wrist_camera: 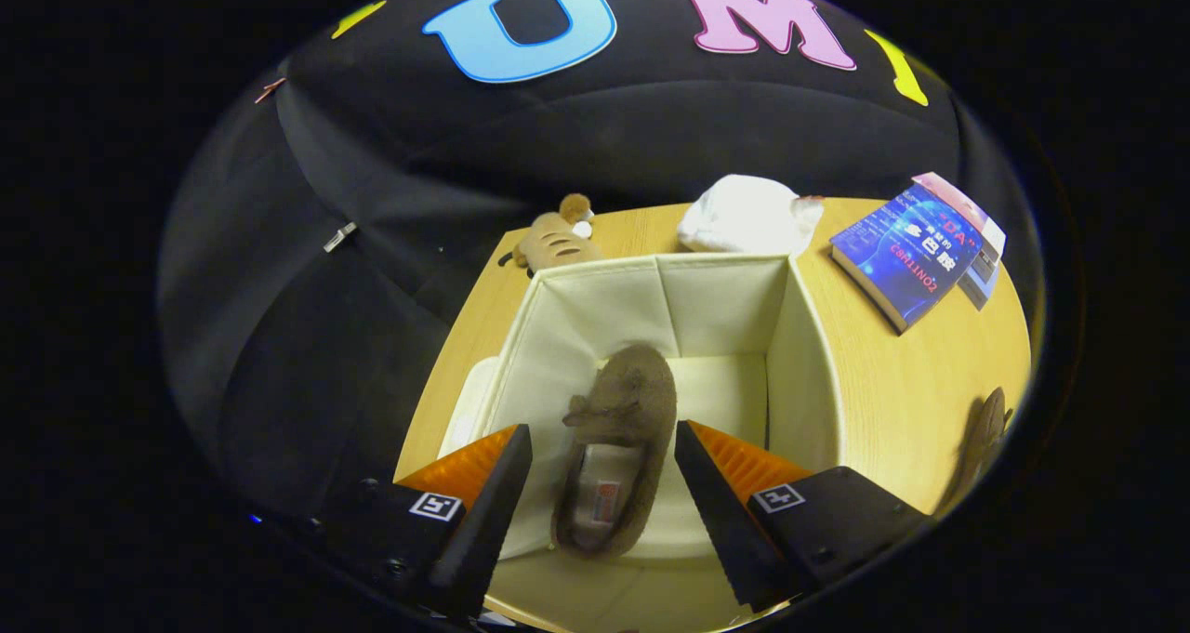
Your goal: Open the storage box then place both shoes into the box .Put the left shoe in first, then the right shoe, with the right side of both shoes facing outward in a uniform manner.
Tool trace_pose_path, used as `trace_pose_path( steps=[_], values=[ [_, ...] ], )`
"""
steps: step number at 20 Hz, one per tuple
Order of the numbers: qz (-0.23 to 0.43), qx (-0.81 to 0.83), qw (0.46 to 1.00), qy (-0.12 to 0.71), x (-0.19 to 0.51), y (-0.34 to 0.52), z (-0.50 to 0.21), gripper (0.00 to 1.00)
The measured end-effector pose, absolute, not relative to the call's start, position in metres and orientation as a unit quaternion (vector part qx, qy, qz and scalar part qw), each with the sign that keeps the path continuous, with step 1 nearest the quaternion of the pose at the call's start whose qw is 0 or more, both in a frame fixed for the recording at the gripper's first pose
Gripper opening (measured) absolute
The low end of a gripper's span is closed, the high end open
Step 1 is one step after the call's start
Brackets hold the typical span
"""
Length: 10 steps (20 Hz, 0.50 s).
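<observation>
1. Where I'm at: the claw (602, 484) is spread wide with nothing in it, hanging over the open storage box (805, 354) in the lower middle of the frame.
2. One brown slipper (621, 447) lies on the box floor, between the fingers but not touched by either, toe pointing to the far wall. Looks to me like the left shoe is in.
3. The second slipper (987, 433) sits on the tabletop (892, 382) at the lower right, well apart from the box, partly cut off by the lens.
4. My plan: lift straight up first so the fingers don't snag the fabric wall, then swing right.
5. Grab it across the middle, not the soft collar.
6. Set it beside the first one, same way round.
7. Book (906, 259), white cloth bundle (744, 215) and plush toy (553, 241) sit along the far side; I'll steer clear.
</observation>
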<state>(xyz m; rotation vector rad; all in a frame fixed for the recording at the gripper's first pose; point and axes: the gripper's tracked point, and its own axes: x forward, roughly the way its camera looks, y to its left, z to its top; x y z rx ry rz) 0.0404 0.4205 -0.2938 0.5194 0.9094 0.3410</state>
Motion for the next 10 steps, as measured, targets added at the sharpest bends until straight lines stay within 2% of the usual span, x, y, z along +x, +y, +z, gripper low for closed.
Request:
trace_pose_path(
  steps=[5,10],
  values=[
    [0.174,0.208,0.891,0.364,0.040,0.357,-0.258,0.97],
    [0.155,0.163,0.920,0.322,0.021,0.265,-0.246,0.97]
  ],
)
